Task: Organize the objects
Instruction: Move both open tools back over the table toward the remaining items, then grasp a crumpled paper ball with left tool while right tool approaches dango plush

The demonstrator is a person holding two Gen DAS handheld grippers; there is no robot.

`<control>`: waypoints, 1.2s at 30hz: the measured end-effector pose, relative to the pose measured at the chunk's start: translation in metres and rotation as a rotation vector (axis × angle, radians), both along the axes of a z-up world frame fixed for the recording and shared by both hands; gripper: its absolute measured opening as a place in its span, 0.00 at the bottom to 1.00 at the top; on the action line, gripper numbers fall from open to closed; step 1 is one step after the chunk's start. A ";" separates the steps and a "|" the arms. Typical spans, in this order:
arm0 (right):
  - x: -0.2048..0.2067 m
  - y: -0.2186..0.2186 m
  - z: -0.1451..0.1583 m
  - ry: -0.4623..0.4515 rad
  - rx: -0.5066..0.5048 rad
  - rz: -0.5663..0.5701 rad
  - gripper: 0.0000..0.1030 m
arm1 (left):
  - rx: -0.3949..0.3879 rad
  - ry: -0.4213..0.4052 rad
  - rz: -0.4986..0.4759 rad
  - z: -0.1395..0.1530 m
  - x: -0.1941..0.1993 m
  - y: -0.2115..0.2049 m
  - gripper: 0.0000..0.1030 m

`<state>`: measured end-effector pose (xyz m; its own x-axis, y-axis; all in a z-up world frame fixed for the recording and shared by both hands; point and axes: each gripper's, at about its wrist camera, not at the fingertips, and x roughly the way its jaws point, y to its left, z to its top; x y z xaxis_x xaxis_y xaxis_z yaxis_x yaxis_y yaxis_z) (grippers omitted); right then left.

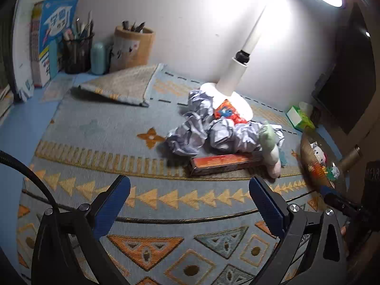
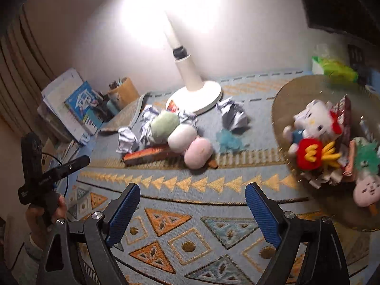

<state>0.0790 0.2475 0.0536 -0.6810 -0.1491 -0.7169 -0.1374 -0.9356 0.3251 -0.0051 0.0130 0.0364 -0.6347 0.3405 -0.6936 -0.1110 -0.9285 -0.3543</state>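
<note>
Your left hand-held gripper [image 1: 190, 197] and right hand-held gripper [image 2: 192, 204] both stand apart, empty, above the patterned worktop [image 2: 190, 242]. The plush fries [image 2: 313, 154], marked with a yellow "M", lie in the round basket [image 2: 285, 90]; the book's [image 1: 57, 23] writing is unreadable.

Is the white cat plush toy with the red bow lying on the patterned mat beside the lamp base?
No, the white cat plush toy lies in the round woven tray.

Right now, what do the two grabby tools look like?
Each tool, left and right, has two black arms with silver bolts and ribbed blue pads. A thin black cable curves beside the left one.
</note>
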 end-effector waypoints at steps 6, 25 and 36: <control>-0.022 -0.018 -0.043 -0.092 0.132 0.001 0.87 | 0.052 -0.046 0.055 -0.039 -0.010 -0.018 0.97; -0.022 -0.020 -0.046 -0.152 0.245 -0.044 1.00 | -0.073 -0.021 0.077 -0.037 -0.090 0.032 0.97; -0.029 -0.028 -0.050 -0.181 0.304 -0.038 1.00 | -0.104 -0.010 0.044 -0.040 -0.096 0.042 0.80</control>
<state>0.0496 0.2197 0.0038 -0.5402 0.1127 -0.8339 -0.2035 -0.9791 -0.0005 -0.1008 0.0552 -0.0037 -0.6404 0.2384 -0.7301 -0.0665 -0.9642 -0.2566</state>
